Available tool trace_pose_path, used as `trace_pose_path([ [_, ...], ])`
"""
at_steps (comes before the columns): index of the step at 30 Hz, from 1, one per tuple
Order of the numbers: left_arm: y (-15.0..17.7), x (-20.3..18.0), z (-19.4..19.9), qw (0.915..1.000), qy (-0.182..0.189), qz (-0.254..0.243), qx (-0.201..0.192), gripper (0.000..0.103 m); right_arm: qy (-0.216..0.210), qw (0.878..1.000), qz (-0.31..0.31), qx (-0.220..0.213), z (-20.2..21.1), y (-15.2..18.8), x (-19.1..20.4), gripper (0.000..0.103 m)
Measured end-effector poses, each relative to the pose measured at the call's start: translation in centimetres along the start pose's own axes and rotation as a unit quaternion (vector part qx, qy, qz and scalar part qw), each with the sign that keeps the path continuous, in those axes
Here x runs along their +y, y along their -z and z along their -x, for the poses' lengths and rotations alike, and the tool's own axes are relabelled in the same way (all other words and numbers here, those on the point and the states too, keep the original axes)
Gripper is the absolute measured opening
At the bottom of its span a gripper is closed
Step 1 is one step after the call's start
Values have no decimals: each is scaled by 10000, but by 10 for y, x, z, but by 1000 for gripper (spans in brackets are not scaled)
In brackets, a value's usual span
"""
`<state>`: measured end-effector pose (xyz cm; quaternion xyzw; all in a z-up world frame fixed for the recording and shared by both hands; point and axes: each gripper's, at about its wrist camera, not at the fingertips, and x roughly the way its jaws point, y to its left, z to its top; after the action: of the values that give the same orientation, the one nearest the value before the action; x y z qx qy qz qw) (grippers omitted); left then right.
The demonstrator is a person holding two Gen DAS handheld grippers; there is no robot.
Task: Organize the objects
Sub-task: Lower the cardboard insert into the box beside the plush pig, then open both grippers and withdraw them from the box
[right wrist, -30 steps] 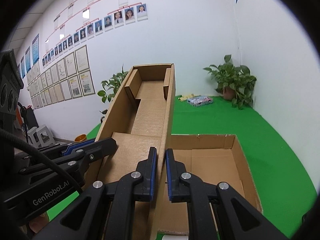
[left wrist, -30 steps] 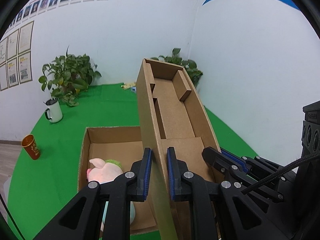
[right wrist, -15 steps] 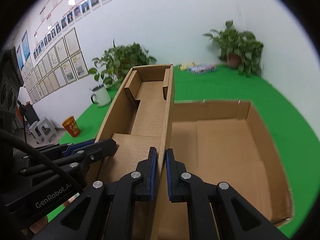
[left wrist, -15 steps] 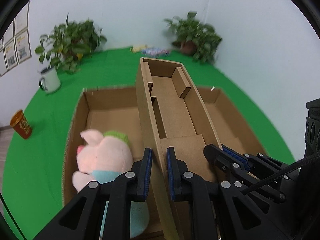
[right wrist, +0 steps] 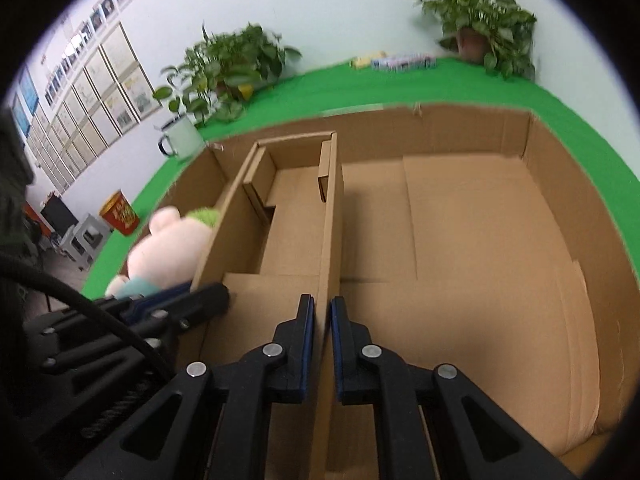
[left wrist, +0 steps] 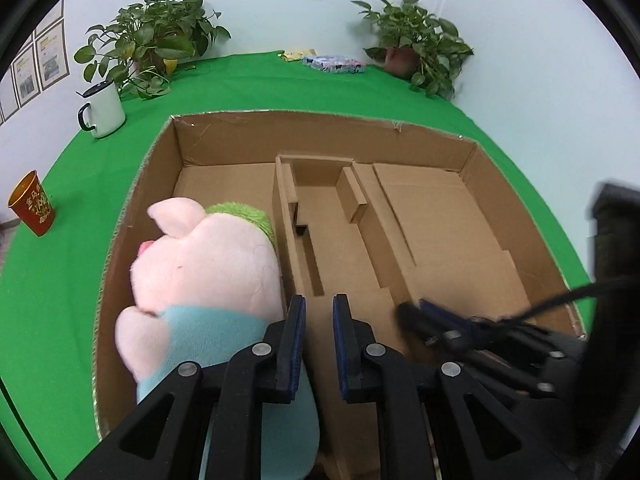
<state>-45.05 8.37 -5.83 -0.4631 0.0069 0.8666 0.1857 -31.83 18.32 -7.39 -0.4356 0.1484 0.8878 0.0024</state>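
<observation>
Cardboard insert is clamped in both my grippers: my left gripper pinches its left wall, my right gripper its right wall. It sits inside the big open box, dividing it. A plush pig lies just left of it. The box rests on the green desk.

Left claw and right claw both point steeply downward, side by side, jaws clamped shut.
</observation>
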Motion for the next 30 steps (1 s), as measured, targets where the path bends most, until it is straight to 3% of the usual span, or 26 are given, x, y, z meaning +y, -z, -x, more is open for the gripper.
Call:
trace_pose_path([
  [10,27,3,68,9993,46,-138,-332,13,95,9985,468,268,-4,0,13,12],
  [12,35,0,83,9987,-4,-165,-484,14,29,9985,493,233,-2,-1,11,18],
  [14,44,0,101,9975,-68,-178,-675,24,155,9989,440,-58,17,3,5,50],
  [15,49,0,110,9967,-110,-179,-784,31,194,9984,449,-299,31,5,3,61],
  [16,58,-1,124,9948,-211,-176,-984,50,205,9972,483,-542,45,8,2,81],
  [17,65,-2,135,9926,-272,-167,-1171,69,204,9938,580,-926,70,16,1,85],
  [20,92,-7,173,9823,-470,-137,-1808,93,349,9831,926,-1540,123,42,3,85],
  [26,141,-16,229,9700,-656,-14,-2341,96,477,9645,895,-2438,204,106,0,85],
  [30,178,-27,266,9583,-880,47,-2719,96,503,9656,926,-2378,217,137,0,85],
])
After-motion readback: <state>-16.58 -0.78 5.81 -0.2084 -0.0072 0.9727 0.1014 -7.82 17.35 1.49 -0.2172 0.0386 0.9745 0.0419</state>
